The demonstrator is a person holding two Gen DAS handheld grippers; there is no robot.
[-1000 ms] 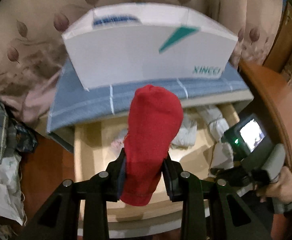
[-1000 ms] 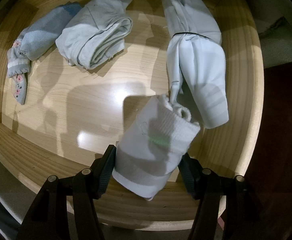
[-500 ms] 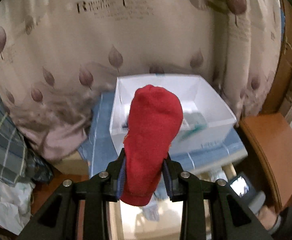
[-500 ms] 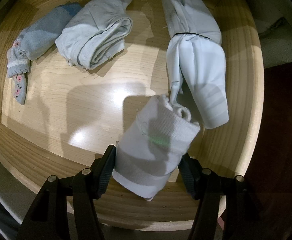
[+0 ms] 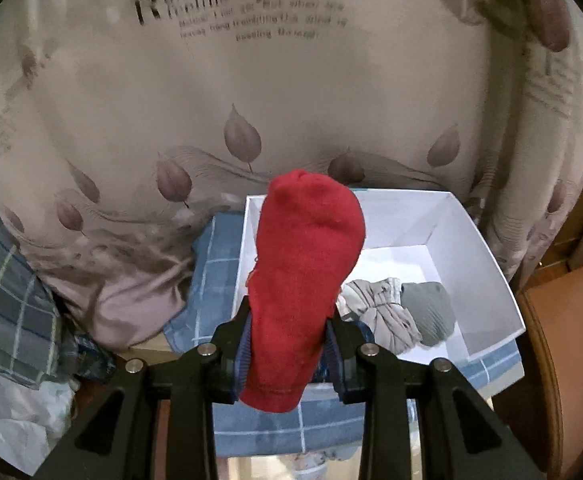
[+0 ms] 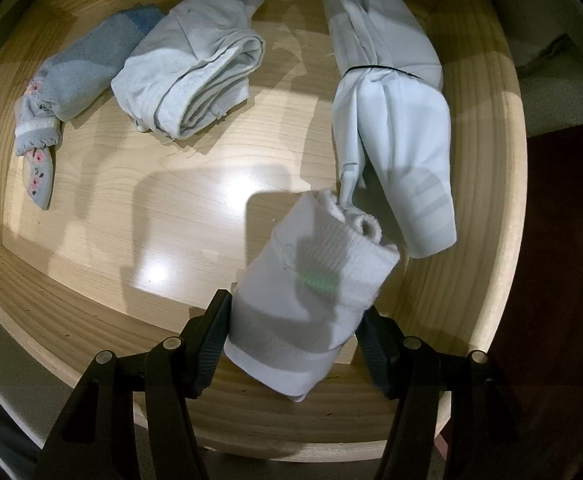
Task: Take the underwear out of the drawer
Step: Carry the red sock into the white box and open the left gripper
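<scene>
While clamped on the red roll (image 5: 305, 280), left gripper (image 5: 287, 354) hovers at the near wall of the white box (image 5: 487, 256), presumably to drop the roll in beside the beige bundle (image 5: 379, 308) and grey piece (image 5: 431, 312) already lying there. Grips low on the roll, so most of it stands up clear of the fingers, ready to fall free on release. Box sits on a blue checked cloth (image 5: 215, 256) before a leaf-print curtain (image 5: 251, 100).

Right gripper (image 6: 293, 340), closed on a white roll (image 6: 311, 292), holds it just above the drawer (image 6: 487, 288) floor at the near right corner, probably waiting its turn. Left in the drawer: a pale folded piece (image 6: 195, 84), a blue floral piece (image 6: 63, 92) and a tied white bundle (image 6: 395, 120), all lying apart on the wood.

Against a second ago: left view has swung up from the drawer and box front to look down into the box, now lower and nearer. Right view unchanged, roll and drawer contents in the same places.
</scene>
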